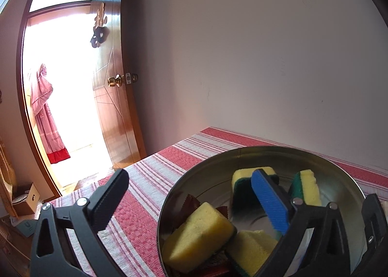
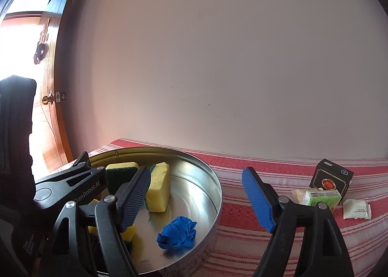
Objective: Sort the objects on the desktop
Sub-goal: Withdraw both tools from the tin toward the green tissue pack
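- The left gripper point(image 1: 191, 198) stands wide and empty, 1 finger over the striped cloth, the other inside the round shiny metal tin point(image 1: 245, 153).
- The right gripper point(image 2: 197, 198) is parted with nothing between its pads, straddling the tin's near rim.
- In the tin lie 4 yellow sponges with green scouring backs point(image 1: 198, 233) and a crumpled blue fabric scrap point(image 2: 177, 232).
- Right of the tin, well apart on the red-and-white striped tablecloth point(image 2: 254, 163), sit a black printed carton point(image 2: 331, 176), a green-labelled packet point(image 2: 320, 198) and a white sachet point(image 2: 356, 209).
- The sachet likely handles light, soft and slightly slippery; pinch across its flat middle.
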`<state>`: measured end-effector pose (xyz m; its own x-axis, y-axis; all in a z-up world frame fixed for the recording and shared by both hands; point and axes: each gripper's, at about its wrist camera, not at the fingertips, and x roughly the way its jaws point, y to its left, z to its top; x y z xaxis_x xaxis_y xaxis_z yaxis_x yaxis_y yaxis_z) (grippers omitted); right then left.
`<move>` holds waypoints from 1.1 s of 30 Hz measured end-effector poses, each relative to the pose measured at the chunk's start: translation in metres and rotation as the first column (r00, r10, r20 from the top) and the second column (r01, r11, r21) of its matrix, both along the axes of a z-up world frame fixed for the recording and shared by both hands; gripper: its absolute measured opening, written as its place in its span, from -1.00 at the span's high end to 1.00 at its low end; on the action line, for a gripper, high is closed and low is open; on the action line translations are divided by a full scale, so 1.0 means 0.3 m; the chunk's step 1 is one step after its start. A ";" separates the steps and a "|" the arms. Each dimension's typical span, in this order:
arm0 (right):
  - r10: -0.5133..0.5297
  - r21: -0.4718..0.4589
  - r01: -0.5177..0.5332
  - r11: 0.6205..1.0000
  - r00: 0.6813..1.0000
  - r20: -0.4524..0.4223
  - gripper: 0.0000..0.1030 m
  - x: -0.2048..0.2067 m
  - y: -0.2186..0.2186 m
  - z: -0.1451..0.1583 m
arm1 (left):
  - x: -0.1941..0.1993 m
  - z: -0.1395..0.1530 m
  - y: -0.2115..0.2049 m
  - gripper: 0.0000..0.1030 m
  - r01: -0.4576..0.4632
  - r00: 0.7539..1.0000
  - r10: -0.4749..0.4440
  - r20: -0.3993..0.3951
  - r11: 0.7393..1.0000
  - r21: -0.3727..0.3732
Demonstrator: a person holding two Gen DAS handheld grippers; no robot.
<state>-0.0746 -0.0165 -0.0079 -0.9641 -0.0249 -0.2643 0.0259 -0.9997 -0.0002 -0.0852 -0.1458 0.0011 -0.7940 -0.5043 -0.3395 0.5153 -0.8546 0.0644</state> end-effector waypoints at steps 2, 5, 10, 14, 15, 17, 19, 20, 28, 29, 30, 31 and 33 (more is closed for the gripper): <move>-0.012 -0.003 0.012 1.000 1.000 0.000 -0.56 0.005 0.004 -0.002 | 0.004 0.000 0.002 -0.99 -0.002 1.000 0.002 -0.006 1.000 -0.003; -0.022 -0.018 0.022 1.000 1.000 0.001 -0.56 0.016 0.015 -0.002 | 0.006 0.000 0.004 -0.99 -0.007 1.000 0.007 -0.013 1.000 -0.001; -0.036 -0.048 0.035 0.998 0.999 -0.005 -0.56 0.035 0.042 0.000 | 0.007 0.001 0.012 -0.99 -0.010 1.000 0.010 -0.019 1.000 -0.012; -0.057 -0.065 0.057 0.996 0.998 -0.003 -0.56 0.048 0.079 0.000 | 0.015 0.004 0.012 -0.99 -0.004 1.000 0.004 -0.031 1.000 0.001; -0.066 -0.064 0.066 0.996 0.998 -0.004 -0.56 0.052 0.090 0.000 | 0.020 0.005 0.008 -0.99 0.007 0.999 -0.006 -0.043 1.000 0.024; -0.091 -0.058 0.090 0.994 0.996 -0.004 -0.56 0.063 0.112 0.001 | 0.041 0.012 0.001 -0.99 0.049 0.996 -0.043 -0.082 0.996 0.076; -0.109 -0.062 0.109 0.992 0.994 0.003 -0.56 0.075 0.142 0.000 | 0.063 0.020 0.011 -0.99 0.095 0.988 -0.082 -0.128 0.991 0.097; -0.117 -0.068 0.117 0.991 0.993 0.006 -0.56 0.083 0.158 0.000 | 0.072 0.024 0.023 -0.99 0.111 0.984 -0.097 -0.147 0.990 0.092; -0.181 0.012 0.181 0.983 0.984 -0.002 -0.56 0.164 0.280 0.002 | 0.099 0.029 0.127 -0.99 0.335 0.928 -0.313 -0.203 0.939 0.084; -0.184 0.024 0.184 0.983 0.983 -0.002 -0.56 0.176 0.300 0.002 | 0.099 0.027 0.138 -0.99 0.366 0.917 -0.342 -0.204 0.926 0.095; -0.188 0.031 0.188 0.982 0.982 -0.003 -0.56 0.194 0.323 0.002 | 0.098 0.025 0.152 -0.99 0.395 0.906 -0.369 -0.205 0.913 0.101; -0.196 0.039 0.196 0.980 0.981 -0.006 -0.56 0.209 0.348 0.003 | 0.099 0.025 0.166 -0.99 0.420 0.896 -0.395 -0.205 0.902 0.100; -0.221 0.048 0.222 0.974 0.975 -0.009 -0.56 0.228 0.402 0.004 | 0.105 0.024 0.201 -0.99 0.463 0.874 -0.440 -0.205 0.883 0.076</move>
<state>-0.0063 0.1041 -0.0066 -0.9451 0.2023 -0.2566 -0.1963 -0.9793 -0.0488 -0.0538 -0.0854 0.0084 -0.9775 -0.0412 -0.2068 0.0646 -0.9921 -0.1078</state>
